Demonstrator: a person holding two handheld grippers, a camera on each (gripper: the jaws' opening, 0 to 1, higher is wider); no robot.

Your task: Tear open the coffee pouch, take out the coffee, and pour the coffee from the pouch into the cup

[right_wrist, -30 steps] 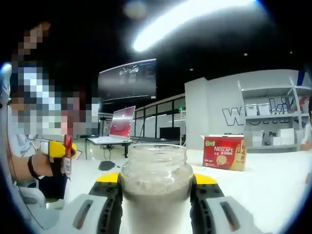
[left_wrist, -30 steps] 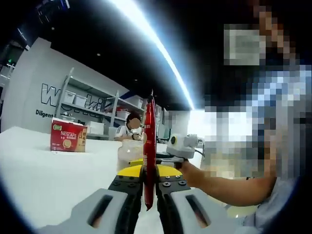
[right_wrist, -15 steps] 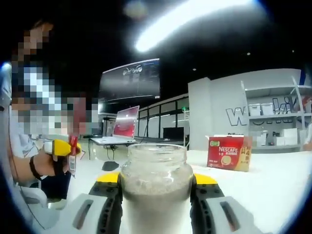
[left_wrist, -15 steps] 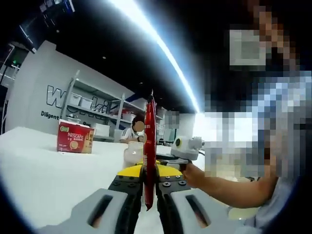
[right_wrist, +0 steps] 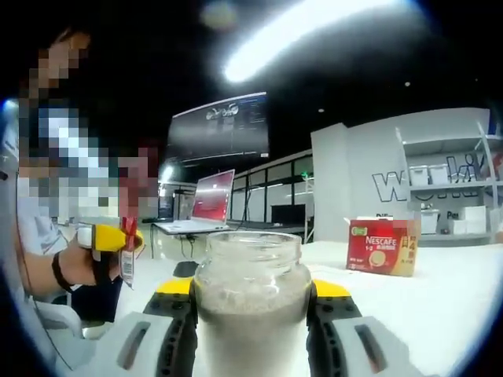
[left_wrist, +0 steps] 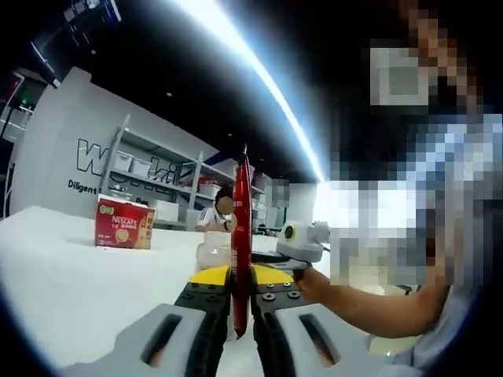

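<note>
Left gripper [left_wrist: 241,302] has its jaws closed tight on the coffee pouch [left_wrist: 241,236] — a slim red stick pack seen edge-on, standing upright between the jaws with its lower end poking out just below the grip and its top well above. Beyond it, in the left gripper view, the right gripper [left_wrist: 295,239] sits near, a hand [left_wrist: 310,283] behind it, with the cup [left_wrist: 214,253] partly hidden by the pouch.

Right gripper, in its own view [right_wrist: 248,314], clamps a clear glass jar-shaped cup [right_wrist: 248,302] from both sides; jaws touching the glass wall. Cup upright, mouth open, frosted or filmed inside — contents cannot be told. At the left of that view the left gripper [right_wrist: 118,239] holds the pouch [right_wrist: 127,263] hanging from its yellow tips, well apart from the cup.

White table [right_wrist: 448,298] carries a red Nescafé box [right_wrist: 383,247]; an open laptop [right_wrist: 206,208] stands on a farther desk. Shelving [left_wrist: 149,177] lines the grey wall.
</note>
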